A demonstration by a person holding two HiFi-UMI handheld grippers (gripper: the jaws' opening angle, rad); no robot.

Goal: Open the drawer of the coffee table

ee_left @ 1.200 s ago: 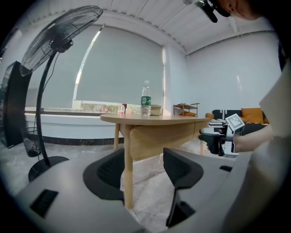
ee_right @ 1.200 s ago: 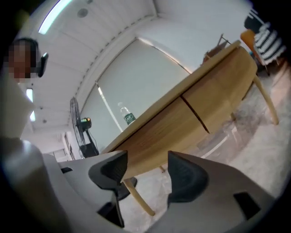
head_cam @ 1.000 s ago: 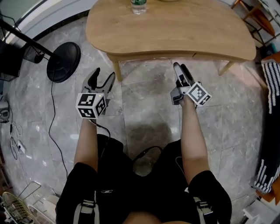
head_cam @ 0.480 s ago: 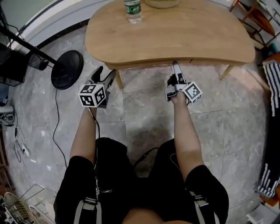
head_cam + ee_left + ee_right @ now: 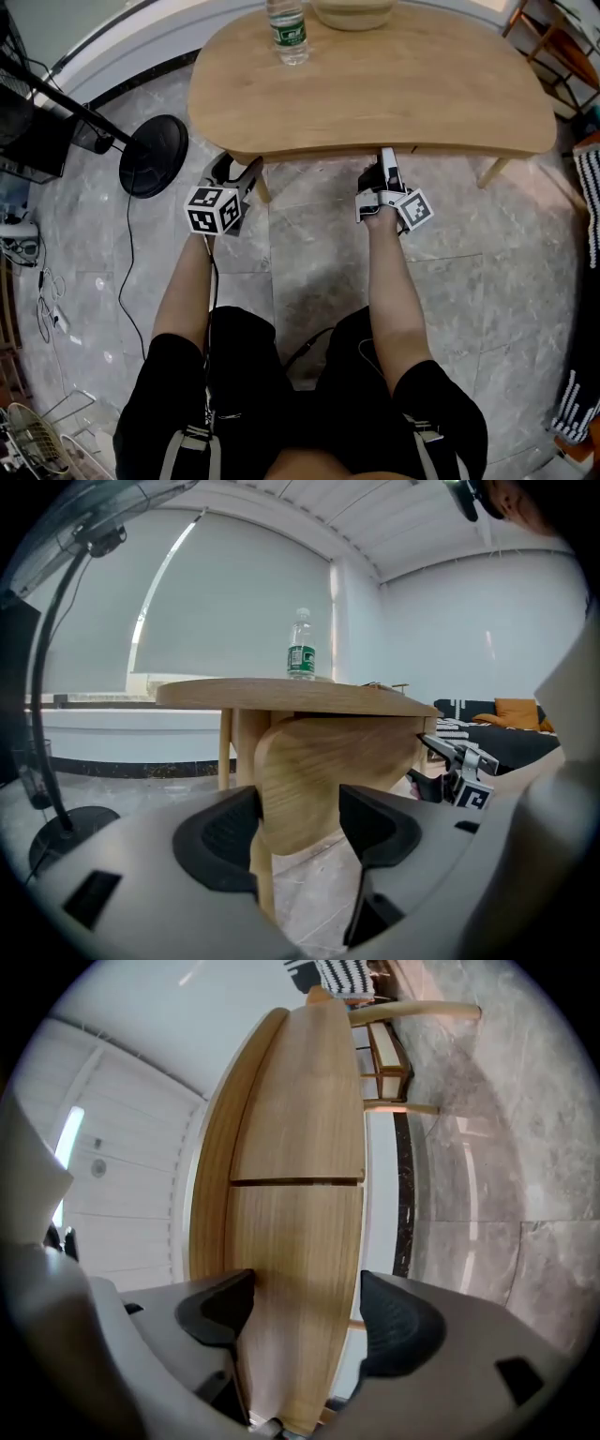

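The right gripper (image 5: 386, 159), lying on its side, has just narrowed its unclenched jaws around the shut drawer front (image 5: 295, 1269) beneath the coffee table (image 5: 375, 84) edge, probably to pull it, while the left gripper (image 5: 237, 170) hangs released.

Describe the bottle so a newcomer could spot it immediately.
Find the kidney-shaped wooden coffee table in the head view. At its far edge, left of a pale bowl, stands the bottle: clear plastic, green label, the only upright, see-through thing there.
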